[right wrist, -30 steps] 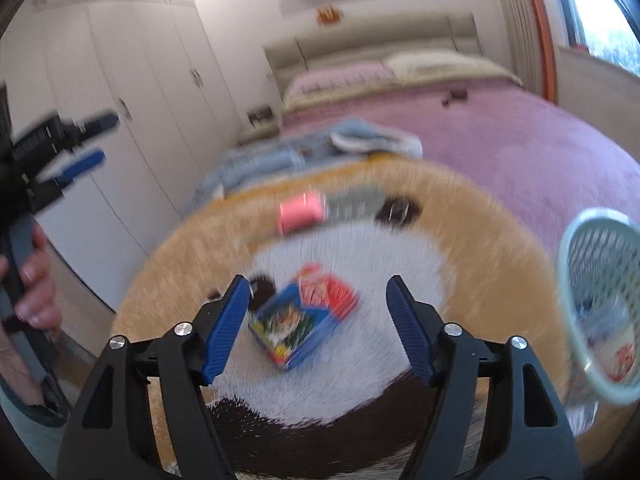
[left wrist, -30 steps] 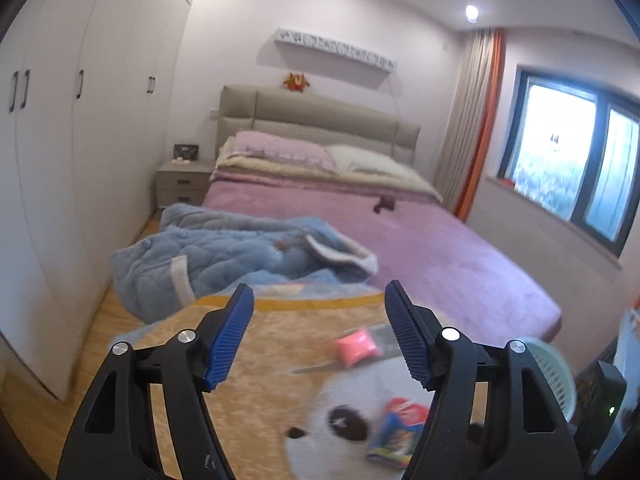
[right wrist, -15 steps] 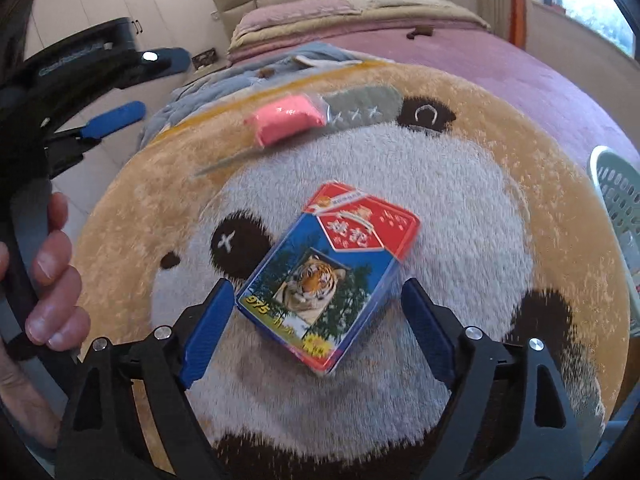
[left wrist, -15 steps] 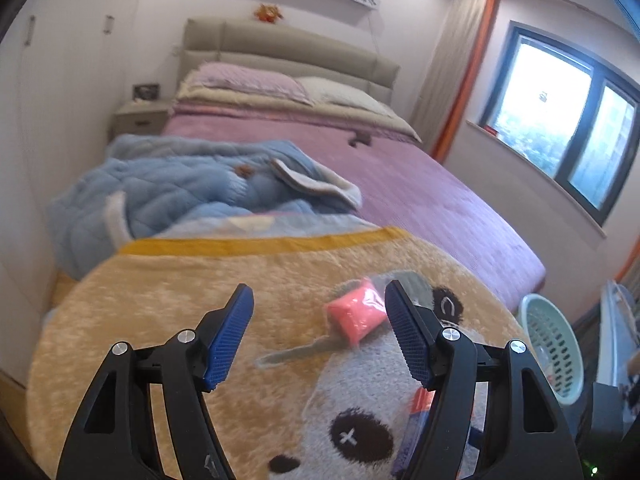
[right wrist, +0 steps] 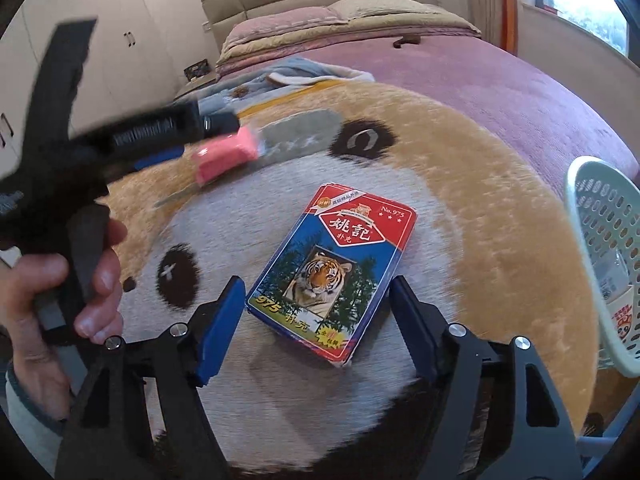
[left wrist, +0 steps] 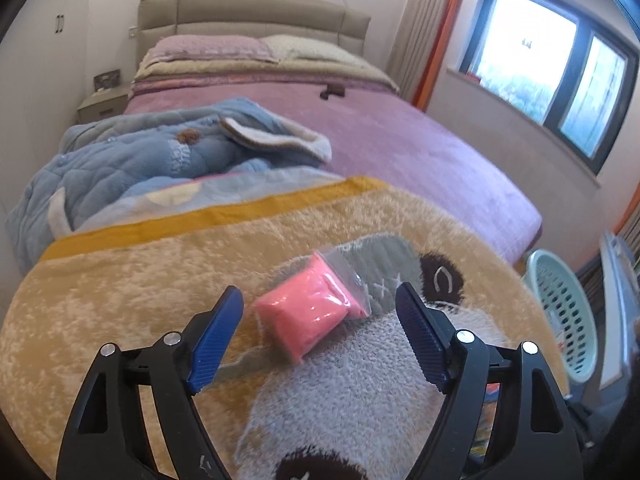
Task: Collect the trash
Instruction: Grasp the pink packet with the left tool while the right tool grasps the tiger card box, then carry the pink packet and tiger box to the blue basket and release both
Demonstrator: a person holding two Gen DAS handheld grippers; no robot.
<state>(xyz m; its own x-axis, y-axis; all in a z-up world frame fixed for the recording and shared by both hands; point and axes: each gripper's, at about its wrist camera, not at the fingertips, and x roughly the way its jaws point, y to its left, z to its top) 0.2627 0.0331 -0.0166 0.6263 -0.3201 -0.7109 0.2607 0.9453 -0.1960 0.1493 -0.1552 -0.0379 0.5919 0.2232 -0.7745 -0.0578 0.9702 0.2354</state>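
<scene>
A pink packet in clear plastic (left wrist: 310, 308) lies on the panda blanket (left wrist: 120, 292). My left gripper (left wrist: 320, 316) is open with its jaws on either side of the packet, close above it. A playing-card box with a tiger picture (right wrist: 332, 268) lies on the white panda face. My right gripper (right wrist: 316, 304) is open and straddles the near end of the box. The pink packet (right wrist: 226, 156) and the left gripper also show in the right wrist view, at upper left.
A pale green perforated basket (right wrist: 600, 248) with some packaging inside stands at the right, off the bed's edge; it also shows in the left wrist view (left wrist: 560, 312). A crumpled blue quilt (left wrist: 132, 160) lies beyond the blanket. Wardrobes stand at left, a window at right.
Both grippers have moved forward and down. The left one now brackets the pink packet; the right one now brackets the card box. Both stay open.
</scene>
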